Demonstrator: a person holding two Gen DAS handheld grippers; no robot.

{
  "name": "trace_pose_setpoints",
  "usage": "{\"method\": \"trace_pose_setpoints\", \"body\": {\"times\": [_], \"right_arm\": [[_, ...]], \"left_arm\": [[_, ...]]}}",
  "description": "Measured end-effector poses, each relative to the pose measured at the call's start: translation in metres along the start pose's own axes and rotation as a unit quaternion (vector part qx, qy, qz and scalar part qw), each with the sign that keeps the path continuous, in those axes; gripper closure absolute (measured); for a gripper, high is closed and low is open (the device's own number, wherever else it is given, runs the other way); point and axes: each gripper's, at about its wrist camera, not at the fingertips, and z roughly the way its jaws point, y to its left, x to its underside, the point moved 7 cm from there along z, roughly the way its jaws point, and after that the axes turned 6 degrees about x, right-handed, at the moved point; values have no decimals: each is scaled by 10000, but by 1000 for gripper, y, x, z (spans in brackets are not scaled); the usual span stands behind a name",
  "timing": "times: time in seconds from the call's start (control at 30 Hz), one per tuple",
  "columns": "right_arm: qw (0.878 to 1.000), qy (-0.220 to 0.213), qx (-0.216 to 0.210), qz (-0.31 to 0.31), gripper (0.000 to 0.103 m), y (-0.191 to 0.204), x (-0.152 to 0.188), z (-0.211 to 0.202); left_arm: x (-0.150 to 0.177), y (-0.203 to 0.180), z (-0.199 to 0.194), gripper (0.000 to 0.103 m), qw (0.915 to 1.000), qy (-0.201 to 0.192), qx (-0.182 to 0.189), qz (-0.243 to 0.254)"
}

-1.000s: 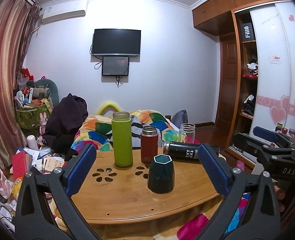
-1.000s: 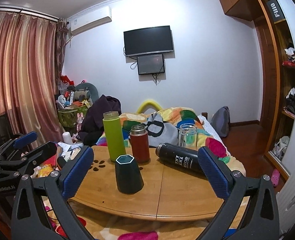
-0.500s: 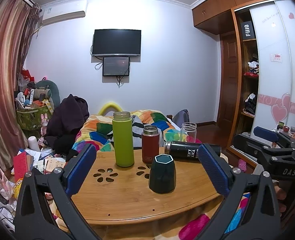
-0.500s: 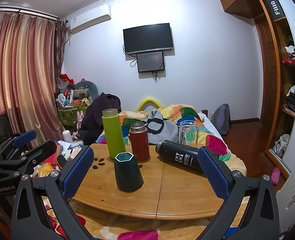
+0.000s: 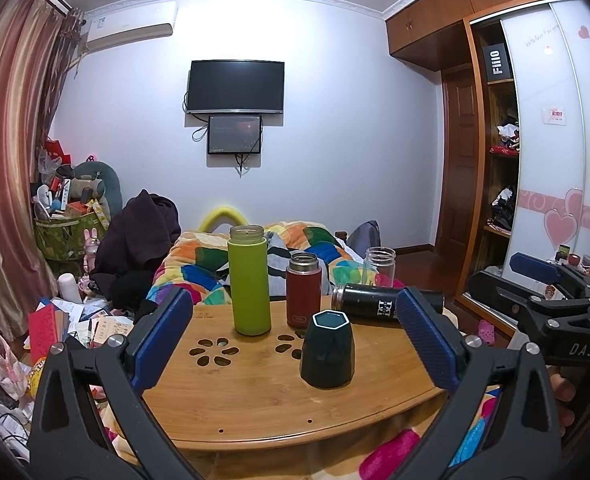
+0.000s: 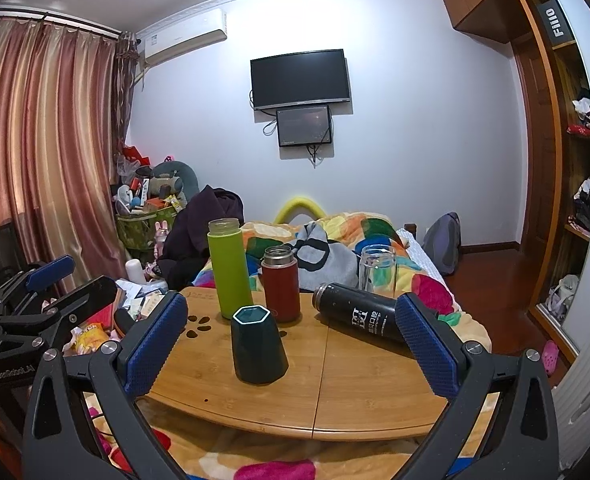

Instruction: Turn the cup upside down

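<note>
Left tool [image 5: 293, 334] edged slightly right, right tool [image 6: 291, 336] tilted slightly downward

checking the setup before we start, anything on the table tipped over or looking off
One thing: the black bottle lies on its side near the table's far right edge, while the green bottle, red flask, clear glass and dark green cup all stand upright. No spill is visible.

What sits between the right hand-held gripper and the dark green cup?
Nothing visible. The dark green cup stands nearest on the wooden table, with bare tabletop between it and the open right hand-held gripper. The red flask and green bottle stand behind it; the black bottle lies to its right.
</note>
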Motion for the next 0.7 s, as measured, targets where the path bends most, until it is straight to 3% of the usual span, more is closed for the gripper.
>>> {"method": "trace_pose_setpoints", "body": {"times": [0.7], "right_arm": [[10000, -27, 4, -40, 0, 1, -2, -1]], "left_arm": [[-4, 0, -1, 0, 10000, -29, 12, 28]]}}
